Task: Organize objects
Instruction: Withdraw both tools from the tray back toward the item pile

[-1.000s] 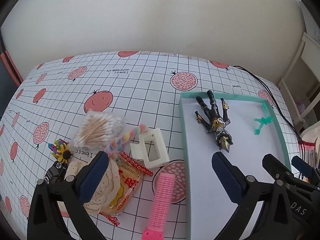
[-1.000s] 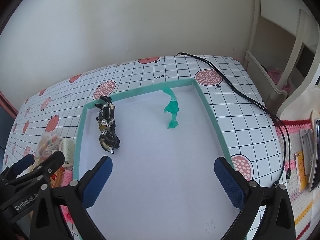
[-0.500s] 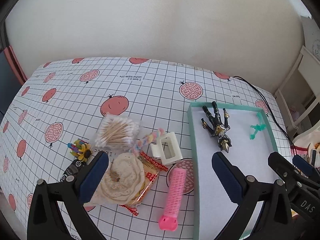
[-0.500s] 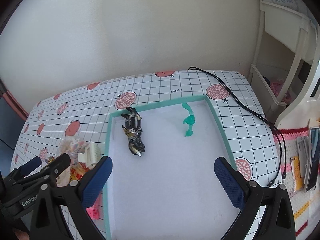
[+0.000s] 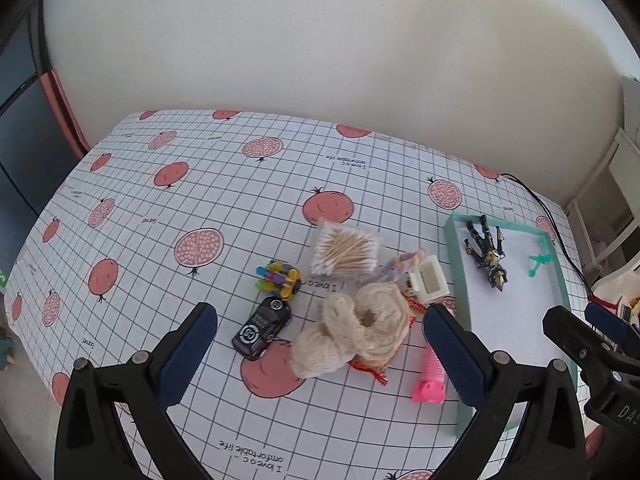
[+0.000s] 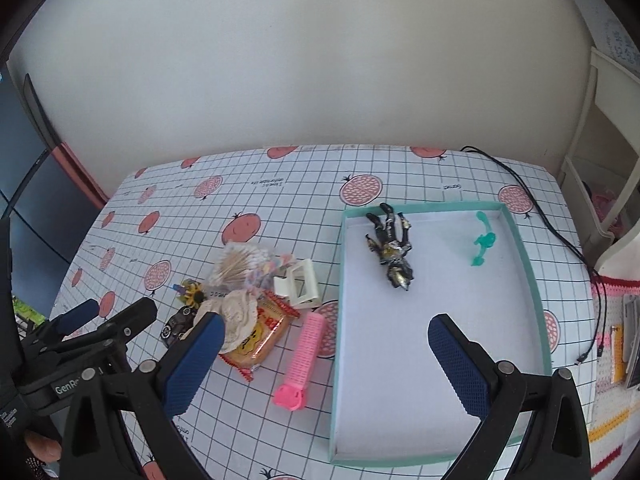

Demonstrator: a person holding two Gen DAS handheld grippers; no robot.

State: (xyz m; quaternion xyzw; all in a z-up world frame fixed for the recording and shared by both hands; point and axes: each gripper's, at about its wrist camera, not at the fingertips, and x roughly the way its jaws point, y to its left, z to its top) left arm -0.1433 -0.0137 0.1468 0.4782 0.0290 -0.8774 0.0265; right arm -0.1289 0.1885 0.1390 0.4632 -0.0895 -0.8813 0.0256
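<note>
Now both grippers, left gripper [image 5: 320, 336] and right gripper [image 6: 324, 352], have pulled back, jaws wide and empty, leaving the action figure [image 6: 391, 252] in the teal tray [image 6: 338, 320] while the toy car [image 5: 262, 327] and pink hair roller [image 6: 299, 360] wait.

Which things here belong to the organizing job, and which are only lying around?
Job:
teal tray
action figure
green toy
pink hair roller
cotton swabs
toy car
white hair clip
cream scrunchie

Lying around:
black cable
white shelf
</note>
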